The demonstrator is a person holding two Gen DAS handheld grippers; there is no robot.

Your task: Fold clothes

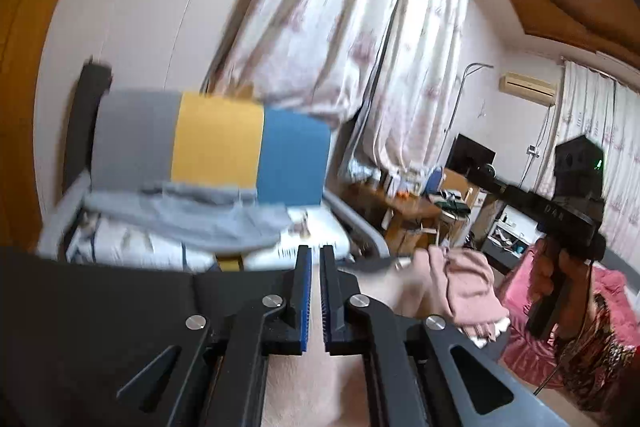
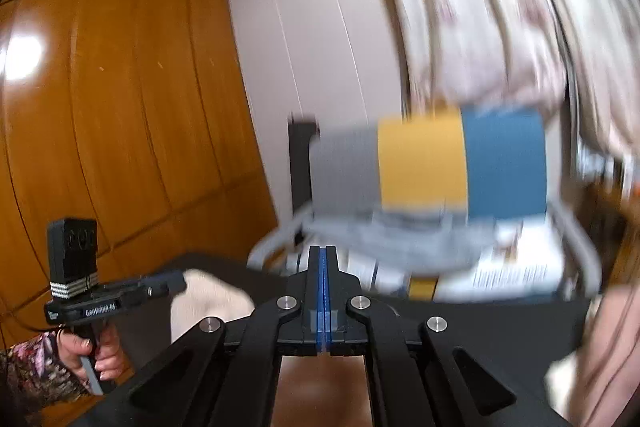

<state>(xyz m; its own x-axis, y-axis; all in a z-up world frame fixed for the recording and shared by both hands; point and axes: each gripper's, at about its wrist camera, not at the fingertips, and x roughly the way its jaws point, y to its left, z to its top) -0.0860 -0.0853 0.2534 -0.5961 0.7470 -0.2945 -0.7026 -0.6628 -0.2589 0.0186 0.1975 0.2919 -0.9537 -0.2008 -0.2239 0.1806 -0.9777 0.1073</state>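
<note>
My left gripper (image 1: 315, 251) has its blue pads a narrow gap apart and holds nothing; it is raised over a black table (image 1: 100, 291). A pale pink garment (image 1: 384, 291) lies on the table under and right of it, with a bunched pink cloth (image 1: 472, 287) at its right end. My right gripper (image 2: 322, 250) is shut with its pads together and nothing visible between them. The right gripper's body (image 1: 568, 219) shows at right in the left wrist view, hand-held above the bunched cloth. The left gripper's body (image 2: 92, 299) shows at lower left in the right wrist view, beside pale cloth (image 2: 208, 299).
A bed with a grey, yellow and blue headboard (image 1: 216, 147) and a grey garment (image 1: 192, 219) on it stands behind the table. Floral curtains (image 1: 360, 27) hang behind. A cluttered wooden desk (image 1: 412, 207) is at right. A wooden wardrobe (image 2: 120, 107) is at left.
</note>
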